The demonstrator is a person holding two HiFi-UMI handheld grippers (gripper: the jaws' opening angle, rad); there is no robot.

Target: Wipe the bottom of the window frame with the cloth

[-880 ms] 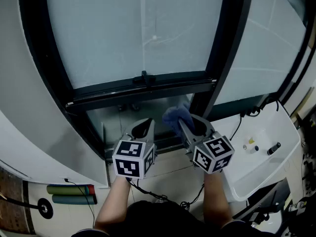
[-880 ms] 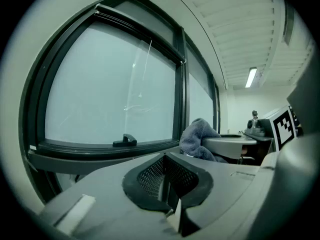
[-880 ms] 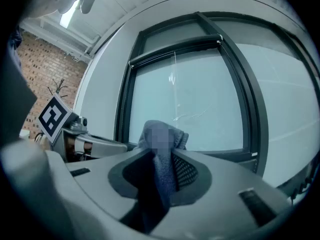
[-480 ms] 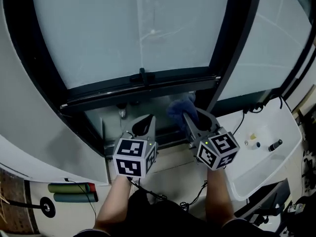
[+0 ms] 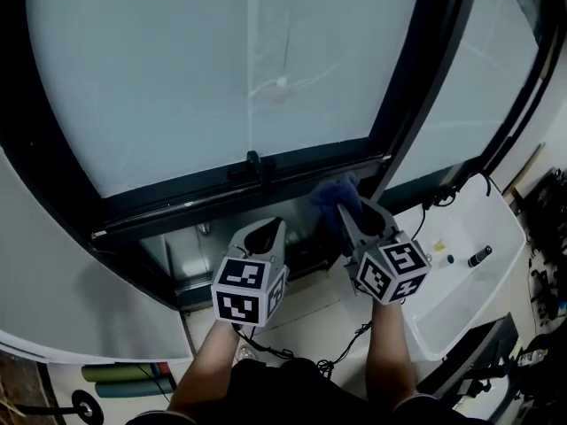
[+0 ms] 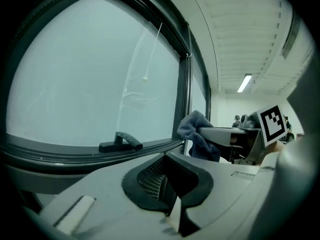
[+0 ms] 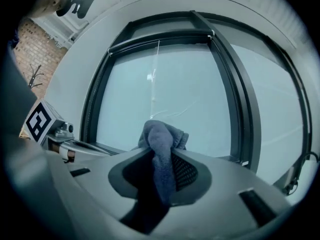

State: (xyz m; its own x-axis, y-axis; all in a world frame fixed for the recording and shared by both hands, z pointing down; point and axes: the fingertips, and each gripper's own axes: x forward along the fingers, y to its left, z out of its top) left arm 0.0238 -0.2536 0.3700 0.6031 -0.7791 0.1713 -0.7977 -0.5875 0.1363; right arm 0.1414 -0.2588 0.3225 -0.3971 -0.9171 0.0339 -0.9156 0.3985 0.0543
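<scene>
While the right gripper [image 5: 353, 212] clamps the cloth [image 5: 334, 193] (bunched beyond its tips) near the frame [image 5: 177, 195], the left gripper [image 5: 262, 231] sits closed.

From the head view I can't tell whether the cloth [image 5: 335, 195] touches the window frame [image 5: 177, 204], and it covers the right tool [image 5: 344, 212] at its tips. The frame runs off the top and left edges. Small objects [image 5: 478, 256] on the white surface [image 5: 443, 299] at right are too small for me to identify.
</scene>
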